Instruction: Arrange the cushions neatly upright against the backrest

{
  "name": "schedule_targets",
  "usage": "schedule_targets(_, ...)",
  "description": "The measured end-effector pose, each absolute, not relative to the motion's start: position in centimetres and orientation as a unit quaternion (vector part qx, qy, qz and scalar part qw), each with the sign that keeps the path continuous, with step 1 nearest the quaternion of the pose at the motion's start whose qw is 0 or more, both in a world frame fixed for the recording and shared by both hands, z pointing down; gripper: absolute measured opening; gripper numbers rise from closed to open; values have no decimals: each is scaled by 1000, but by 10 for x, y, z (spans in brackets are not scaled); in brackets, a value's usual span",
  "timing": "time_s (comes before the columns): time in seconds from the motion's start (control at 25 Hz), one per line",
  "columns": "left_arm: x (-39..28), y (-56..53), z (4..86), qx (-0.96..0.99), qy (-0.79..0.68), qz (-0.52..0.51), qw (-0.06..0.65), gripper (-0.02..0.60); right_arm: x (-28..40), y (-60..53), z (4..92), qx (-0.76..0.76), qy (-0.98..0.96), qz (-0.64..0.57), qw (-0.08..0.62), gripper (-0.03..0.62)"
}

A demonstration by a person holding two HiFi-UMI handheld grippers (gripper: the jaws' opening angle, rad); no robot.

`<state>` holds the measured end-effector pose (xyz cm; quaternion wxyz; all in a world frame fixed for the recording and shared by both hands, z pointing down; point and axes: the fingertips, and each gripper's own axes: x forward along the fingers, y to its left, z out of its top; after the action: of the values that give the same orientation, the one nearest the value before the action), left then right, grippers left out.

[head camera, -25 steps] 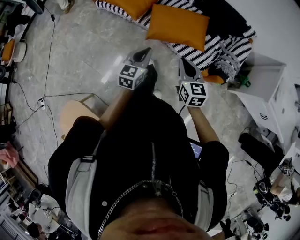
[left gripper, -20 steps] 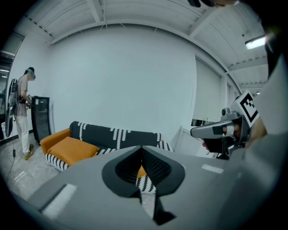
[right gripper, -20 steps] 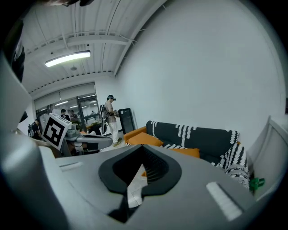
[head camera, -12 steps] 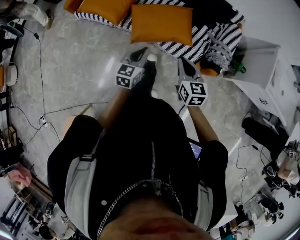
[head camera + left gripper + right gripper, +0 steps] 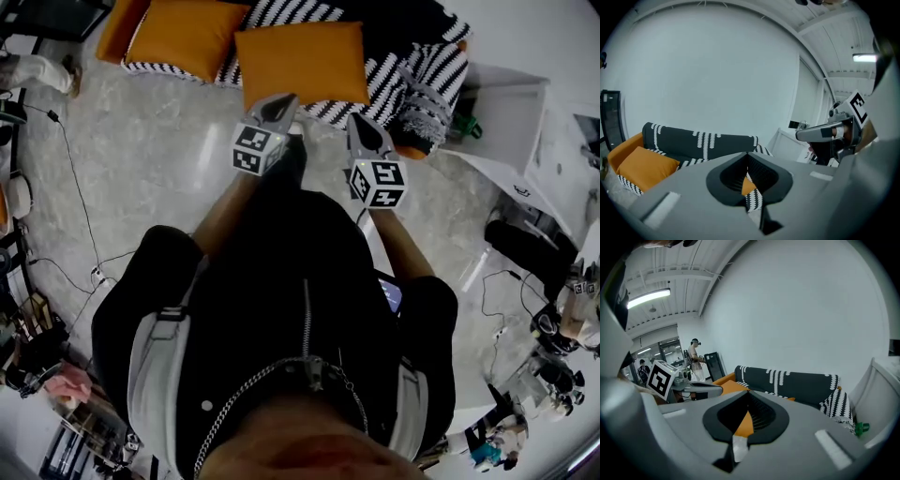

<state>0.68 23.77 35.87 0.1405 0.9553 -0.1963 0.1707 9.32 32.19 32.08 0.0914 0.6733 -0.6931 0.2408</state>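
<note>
A sofa with a black-and-white patterned cover (image 5: 394, 80) lies ahead of me. Two orange cushions rest flat on its seat, one at the left (image 5: 187, 37) and one in the middle (image 5: 300, 61). A striped cushion (image 5: 429, 89) slumps at the right end. My left gripper (image 5: 278, 105) and right gripper (image 5: 363, 129) are both shut and empty, side by side just short of the middle cushion. In the left gripper view my left gripper (image 5: 747, 154) points at the dark backrest (image 5: 703, 139) and the left orange cushion (image 5: 644, 164). My right gripper (image 5: 749, 393) faces the same backrest (image 5: 787, 379).
A white cabinet (image 5: 511, 117) stands right of the sofa, with a small green object (image 5: 469, 127) at its foot. Cables (image 5: 75, 197) run over the grey floor at the left. Bags and gear (image 5: 525, 253) lie at the right. A person (image 5: 695, 359) stands far off.
Both grippers have moved forward toward the sofa, still shut. The sofa and its orange cushions now sit closer and lower in the head view.
</note>
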Motion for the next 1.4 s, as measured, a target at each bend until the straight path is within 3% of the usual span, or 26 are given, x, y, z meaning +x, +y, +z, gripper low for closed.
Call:
schedule_targets(0.48, 63, 134, 366, 963, -143, 187, 132, 9, 131, 202, 321, 679, -683, 250, 101, 3)
schedule_targets(1.4, 64, 60, 441, 948, -182, 225, 135, 9, 176, 125, 410, 671, -677, 284, 103, 3)
